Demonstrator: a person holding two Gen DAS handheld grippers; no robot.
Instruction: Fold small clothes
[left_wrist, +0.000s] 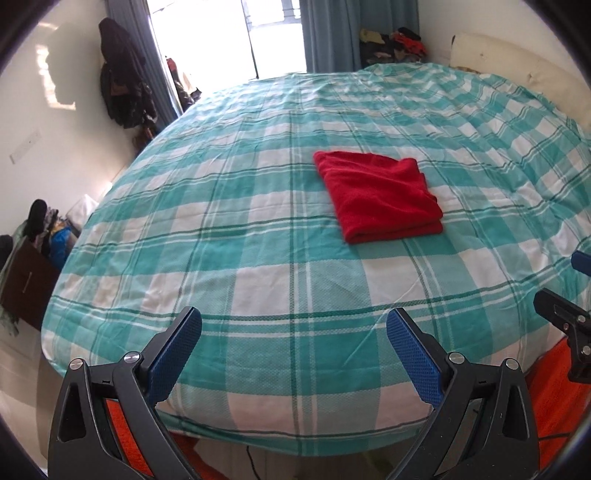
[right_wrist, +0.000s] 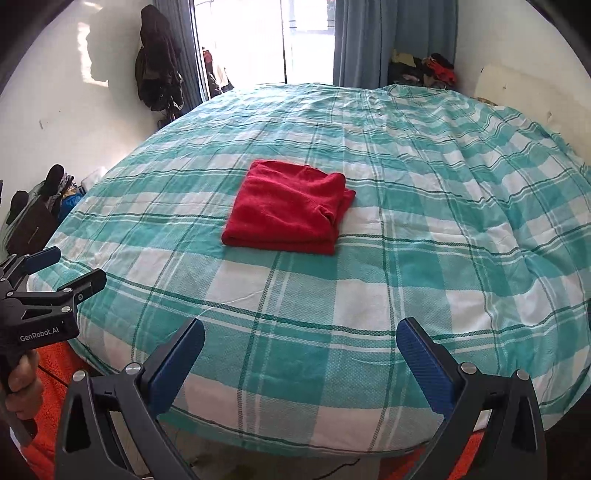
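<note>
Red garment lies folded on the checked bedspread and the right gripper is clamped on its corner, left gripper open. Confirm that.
Not quite. The red garment does lie folded on the checked bedspread, but the right gripper is open and empty, well short of the garment, as the right wrist view shows. The left gripper is open, as stated.

The only readable text is the white lettering "GenRobot.AI", printed on the side of the black plastic body of the left gripper (right_wrist: 55, 273), which shows at the left edge of the right wrist view with a hand (right_wrist: 22, 384) around its handle below. Nothing else in either view carries legible writing; the red folded cloth (right_wrist: 288, 208) and the teal-and-white checked bedsheet (right_wrist: 406, 277) bear no label or print that can be read.
</note>
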